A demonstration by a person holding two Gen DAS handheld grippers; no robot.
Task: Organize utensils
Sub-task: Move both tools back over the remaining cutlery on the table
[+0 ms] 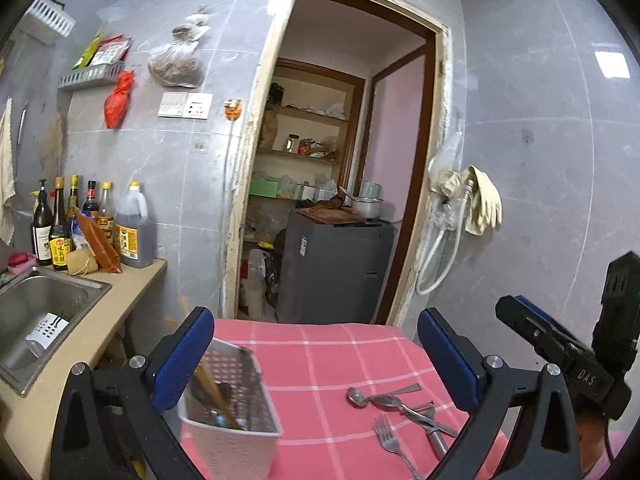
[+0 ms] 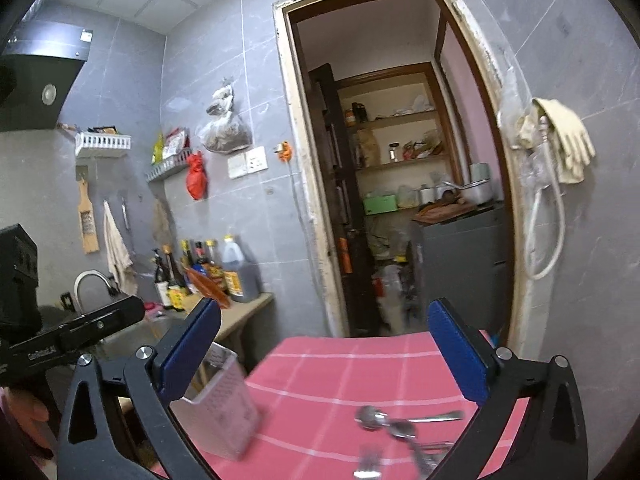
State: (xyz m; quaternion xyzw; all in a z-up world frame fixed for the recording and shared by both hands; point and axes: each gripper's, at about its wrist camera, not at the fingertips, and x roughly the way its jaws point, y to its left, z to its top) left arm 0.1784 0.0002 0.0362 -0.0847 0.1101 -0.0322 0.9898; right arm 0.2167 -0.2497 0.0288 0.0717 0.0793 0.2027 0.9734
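Both grippers hang released above the surface, left gripper and right gripper spread wide with nothing between their pads. Loose utensils, a spoon, forks and other steel pieces, lie in a heap below and ahead. A white perforated caddy to their left holds chopsticks. Pink checked cloth covers the surface; a sink and sauce bottles flank a doorway.

Left gripper and right gripper are held nearly level, side by side — jaws spread wide, nothing gripped between the blue pads.
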